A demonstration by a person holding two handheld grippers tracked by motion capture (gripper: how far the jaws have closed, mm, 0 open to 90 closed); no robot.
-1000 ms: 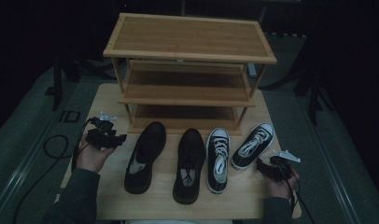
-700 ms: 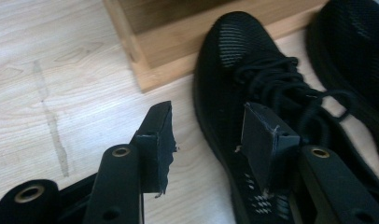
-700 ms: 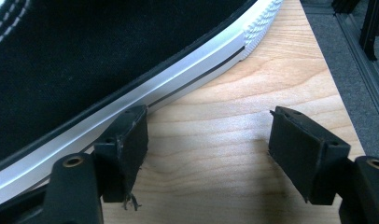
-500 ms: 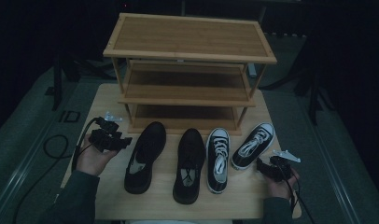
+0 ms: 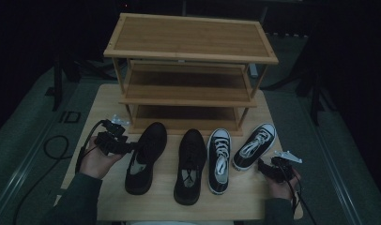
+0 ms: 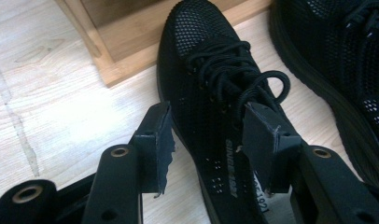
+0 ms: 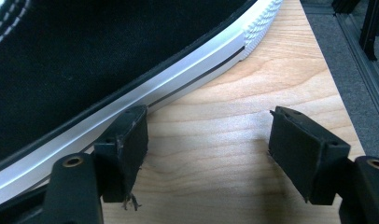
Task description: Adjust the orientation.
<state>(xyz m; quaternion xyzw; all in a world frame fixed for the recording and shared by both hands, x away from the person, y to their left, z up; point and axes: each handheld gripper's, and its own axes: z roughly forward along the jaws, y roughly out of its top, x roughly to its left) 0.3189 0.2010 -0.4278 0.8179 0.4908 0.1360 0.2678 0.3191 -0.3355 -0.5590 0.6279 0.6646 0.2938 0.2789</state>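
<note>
Four shoes lie in a row on the wooden table (image 5: 102, 101). From the left they are a black mesh shoe (image 5: 145, 157), a second black shoe (image 5: 189, 164) and two black-and-white sneakers (image 5: 219, 159) (image 5: 254, 145). My left gripper (image 5: 131, 147) is open at the left shoe's outer side. In the left gripper view the black mesh shoe (image 6: 211, 93) has its laced collar between the open jaws of my left gripper (image 6: 208, 140). My right gripper (image 5: 263, 167) rests open beside the right sneaker's heel. The right gripper view has that sneaker's white sole (image 7: 145, 93) just left of my right gripper (image 7: 211, 149).
A three-tier bamboo shoe rack (image 5: 188, 56) stands at the back of the table, its lower shelves bare. Cables trail from both grippers off the table's sides. The rack's bottom corner (image 6: 108, 51) is close to the left shoe's toe. Dark floor surrounds the table.
My left gripper has moved right, from beside the table's left edge to the left black shoe, and now straddles its side. The right gripper has stayed put.
</note>
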